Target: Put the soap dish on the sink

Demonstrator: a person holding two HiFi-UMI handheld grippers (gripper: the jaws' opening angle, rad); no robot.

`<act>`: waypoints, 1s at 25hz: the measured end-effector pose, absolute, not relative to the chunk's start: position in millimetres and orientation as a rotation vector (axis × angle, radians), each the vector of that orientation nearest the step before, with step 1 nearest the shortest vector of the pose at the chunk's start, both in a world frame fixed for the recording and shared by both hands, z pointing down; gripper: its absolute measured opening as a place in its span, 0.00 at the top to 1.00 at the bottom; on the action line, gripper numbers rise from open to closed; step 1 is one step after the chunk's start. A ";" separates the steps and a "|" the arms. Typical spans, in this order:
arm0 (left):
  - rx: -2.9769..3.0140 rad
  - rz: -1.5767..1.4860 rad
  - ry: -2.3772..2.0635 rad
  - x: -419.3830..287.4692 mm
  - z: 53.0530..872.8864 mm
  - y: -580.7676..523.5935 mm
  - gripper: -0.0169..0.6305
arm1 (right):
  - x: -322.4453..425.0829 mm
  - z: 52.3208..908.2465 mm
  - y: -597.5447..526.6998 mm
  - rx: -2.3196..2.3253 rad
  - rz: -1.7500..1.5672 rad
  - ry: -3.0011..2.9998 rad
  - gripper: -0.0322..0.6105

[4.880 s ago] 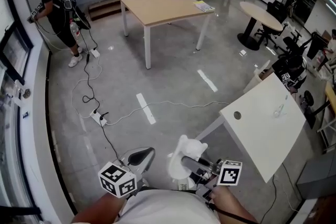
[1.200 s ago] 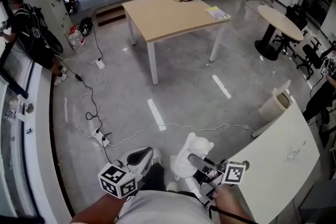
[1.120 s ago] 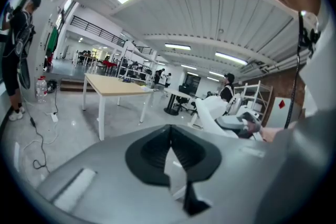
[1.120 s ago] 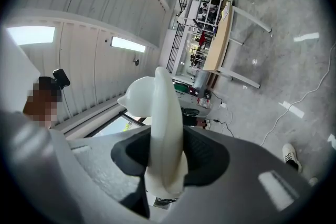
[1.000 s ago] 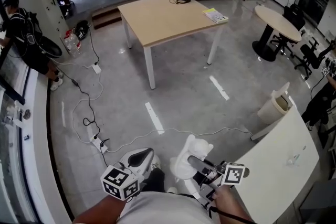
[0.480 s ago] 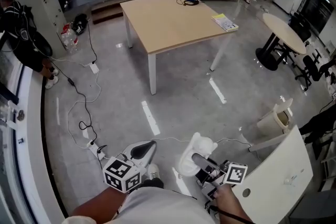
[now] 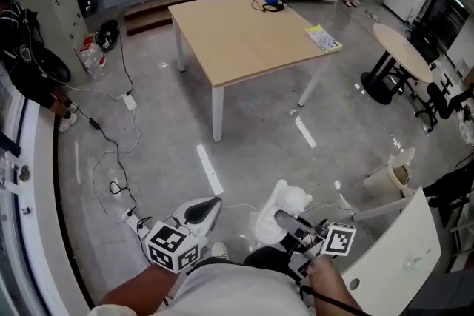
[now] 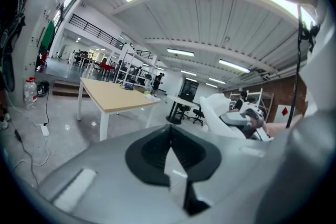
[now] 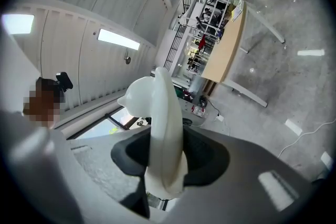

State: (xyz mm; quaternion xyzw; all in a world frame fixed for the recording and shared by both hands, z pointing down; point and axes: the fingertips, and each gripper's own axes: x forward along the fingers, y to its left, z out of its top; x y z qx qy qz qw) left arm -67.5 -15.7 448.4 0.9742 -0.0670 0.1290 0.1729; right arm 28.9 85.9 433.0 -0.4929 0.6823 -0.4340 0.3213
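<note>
The soap dish [image 7: 279, 209] is white with a bear-shaped outline and stands on edge between the jaws of my right gripper [image 7: 287, 221], which is shut on it low in the head view. In the right gripper view the soap dish [image 9: 162, 128] rises upright out of the right gripper [image 9: 164, 176], with its pads pressing both faces. My left gripper [image 7: 201, 212] is held beside it at the lower left, shut with nothing in it. In the left gripper view the left gripper [image 8: 169, 159] has its jaws meeting, and the soap dish [image 8: 217, 112] shows to the right. No sink is in view.
A wooden table [image 7: 244, 33] stands ahead on the grey floor. A white table [image 7: 400, 263] is close on the right, with a white bin [image 7: 393, 174] beyond it. Cables and a power strip [image 7: 111, 159] lie on the left floor near a person [image 7: 22, 48]. A round table [image 7: 404, 41] is far right.
The view has travelled across the floor: the wooden table has shifted and the white table and bin have slid toward the lower right. Both grippers keep their pose, the dish still held.
</note>
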 end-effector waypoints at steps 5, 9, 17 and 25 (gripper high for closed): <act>2.754 0.384 -0.221 -66.7 458.9 -34.1 0.96 | 36.1 439.9 65.7 -1.289 -1.161 1.785 0.73; 2.756 0.365 -0.264 -56.0 460.6 -49.5 0.96 | 54.2 443.7 54.1 -1.292 -1.164 1.787 0.73; 2.734 0.339 -0.272 4.4 460.2 -86.1 0.96 | 114.0 441.9 9.4 -1.251 -1.138 1.810 0.73; 2.745 0.328 -0.289 83.7 448.6 -112.7 0.96 | 188.0 437.7 -16.7 -1.232 -1.126 1.817 0.73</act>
